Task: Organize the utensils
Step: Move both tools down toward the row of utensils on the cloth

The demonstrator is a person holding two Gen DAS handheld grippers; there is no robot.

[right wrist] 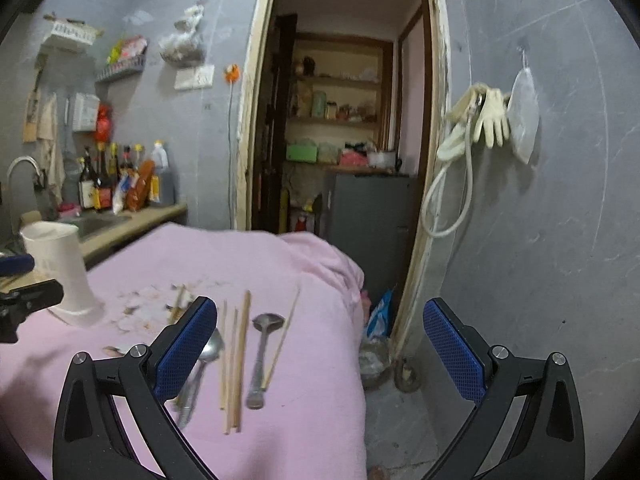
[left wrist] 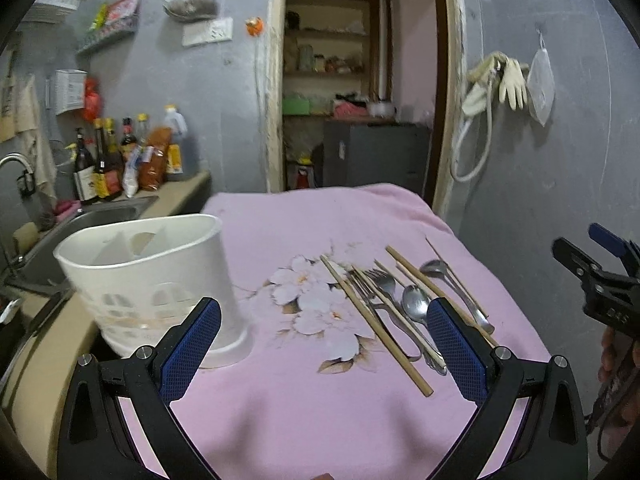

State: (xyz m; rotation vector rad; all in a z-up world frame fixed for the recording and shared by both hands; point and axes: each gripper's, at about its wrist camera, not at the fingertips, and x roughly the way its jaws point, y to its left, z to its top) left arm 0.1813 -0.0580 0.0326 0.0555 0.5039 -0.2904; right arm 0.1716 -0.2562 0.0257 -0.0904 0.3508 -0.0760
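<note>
Pink cloth [left wrist: 280, 420] — white holder [left wrist: 160, 280] beside loose chopsticks [left wrist: 376, 320], spoons [left wrist: 416, 304].

The cloth [left wrist: 280, 420] over the worktop was pale pink with a white flower print [left wrist: 316, 300] and brownish leaves. Utensil holder [left wrist: 160, 280] was plain white, chopsticks [left wrist: 376, 320] light tan, spoons [left wrist: 416, 304] silver. Fingers [left wrist: 192, 348] had blue dimpled pads on black frames. Wall [left wrist: 560, 180] was grey.

No text can be read in either view. The labels on the bottles [left wrist: 102, 168] by the sink are too small and blurred (likewise the wall packets [left wrist: 116, 14]).
</note>
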